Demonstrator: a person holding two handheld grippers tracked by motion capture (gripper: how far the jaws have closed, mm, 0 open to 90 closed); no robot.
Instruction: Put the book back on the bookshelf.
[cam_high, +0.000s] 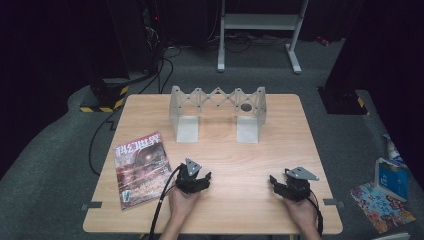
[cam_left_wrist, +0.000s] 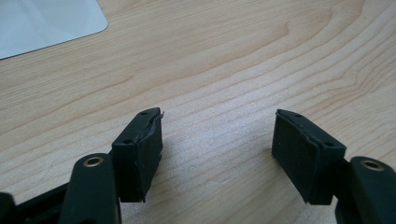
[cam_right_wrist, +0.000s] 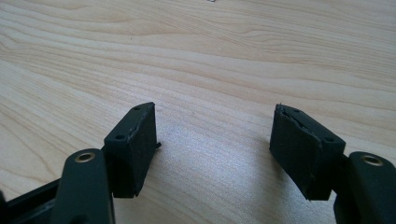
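Pale wood of the table (cam_high: 225, 150) lies under both grippers — the left gripper (cam_high: 194, 181) and the right gripper (cam_high: 290, 186) each sit low near the front edge, jaws spread wide with nothing between them. Just left of the left one lies a magazine (cam_high: 140, 167); a grey folding rack (cam_high: 217, 112) stands well apart toward the far edge.
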